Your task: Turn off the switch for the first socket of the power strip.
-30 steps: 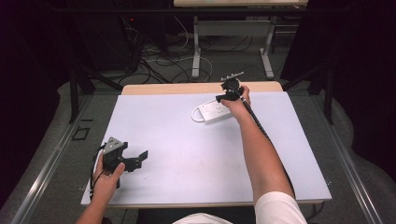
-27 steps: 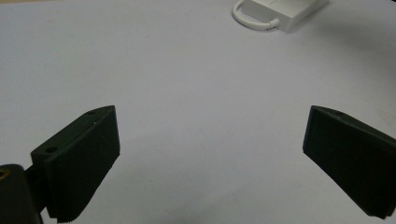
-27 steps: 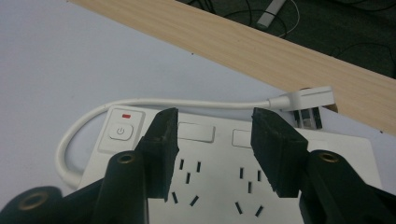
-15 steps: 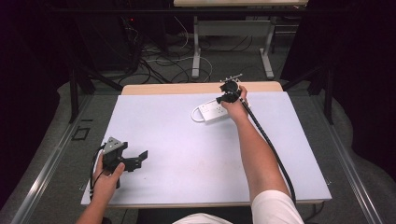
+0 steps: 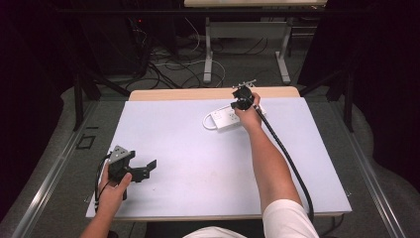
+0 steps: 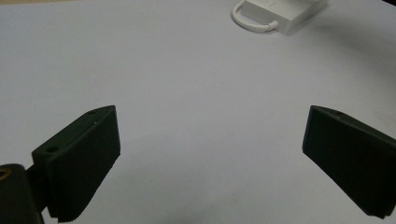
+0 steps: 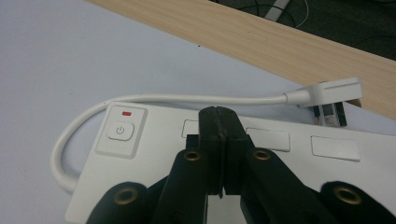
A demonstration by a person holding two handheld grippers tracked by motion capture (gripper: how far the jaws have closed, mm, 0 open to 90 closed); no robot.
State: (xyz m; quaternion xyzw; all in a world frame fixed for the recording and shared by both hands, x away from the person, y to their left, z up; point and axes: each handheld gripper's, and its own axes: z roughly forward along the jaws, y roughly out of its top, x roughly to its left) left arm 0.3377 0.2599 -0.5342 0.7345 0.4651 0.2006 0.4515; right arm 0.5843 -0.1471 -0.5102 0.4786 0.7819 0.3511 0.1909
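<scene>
White plastic power strip (image 5: 225, 119) is sitting at about 1 o'clock on the table (image 5: 198, 198), near the far edge, w/ my right gripper (image 7: 218, 114) hovering right over it. Jaws have just been closing and are now pressed together w/ nothing between them; tips are pointing down at the strip's top face, between the switch (image 7: 120, 131) and the next socket covers. Can't tell if the tips are touching the plastic.

Left gripper (image 6: 208, 140) is resting at approx 8 o'clock, well apart from the strip, jaws spread wide over bare table, holding nothing.

Risks, as I'm judging them:
- If I'm aiming for the switch, I'm sitting off to one side of it, so a push down would be landing on blank casing.
- Strip is light and lying loose; a slanted push could be sliding it toward the wooden edge (image 7: 289, 46).
- Plug (image 7: 327, 93) is lying just beside that edge, and the cord (image 7: 84, 116) is looping round the switch end; snagging either would be dragging the whole strip.

Long axis is running roughly 9-to-3 in the high view, slightly tilted. Switch end is pointing to 9 o'clock; red indicator mark is showing above the switch.
</scene>
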